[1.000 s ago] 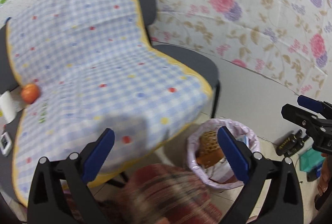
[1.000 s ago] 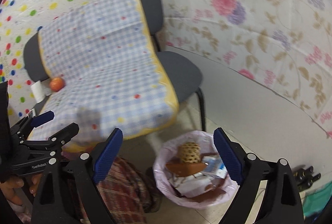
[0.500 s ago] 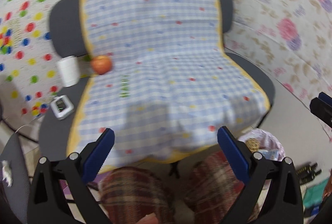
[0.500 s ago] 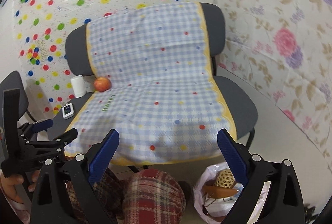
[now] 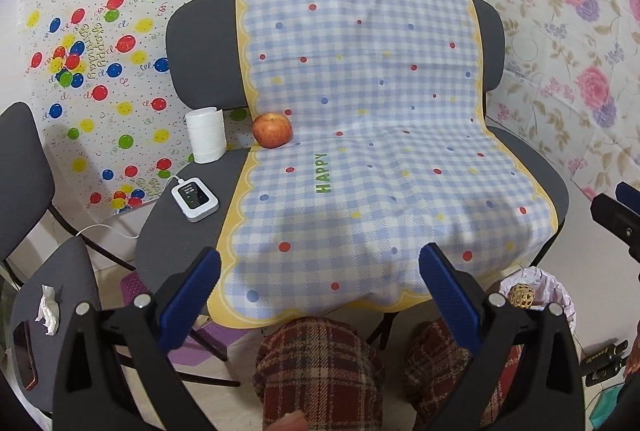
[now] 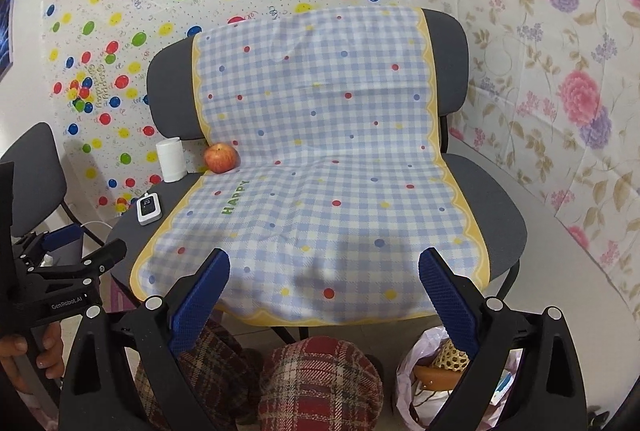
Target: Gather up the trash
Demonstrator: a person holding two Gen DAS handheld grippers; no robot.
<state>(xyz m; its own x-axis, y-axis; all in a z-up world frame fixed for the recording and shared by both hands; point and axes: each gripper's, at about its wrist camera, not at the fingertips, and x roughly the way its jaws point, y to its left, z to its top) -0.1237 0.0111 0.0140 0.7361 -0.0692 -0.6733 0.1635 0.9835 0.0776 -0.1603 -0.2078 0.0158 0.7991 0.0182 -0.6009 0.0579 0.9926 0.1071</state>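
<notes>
While both grippers' fingers [image 5: 188,295] gape empty, crumpled tissue [image 5: 48,309] far left, trash bag [image 6: 416,387] lower right.

The checked cloth [image 5: 376,135] covers most of the chair seat [image 5: 540,171], and its middle and front edge lie bare, open to approach from above. Obstacles crowd the seat's back left corner: an apple [image 5: 272,130] on the cloth's edge, a white roll [image 5: 205,134] just beside it on bare seat, and a small white device [image 5: 195,199] (its cable trailing off the left edge) nearer the front. Below the front edge, plaid-clad knees [image 6: 316,383] block the way. The lined bin [image 6: 424,383] stands on the floor under the front right corner, partly hidden by the right hand-held gripper [image 6: 324,295], whose fingers stand wide apart.
</notes>
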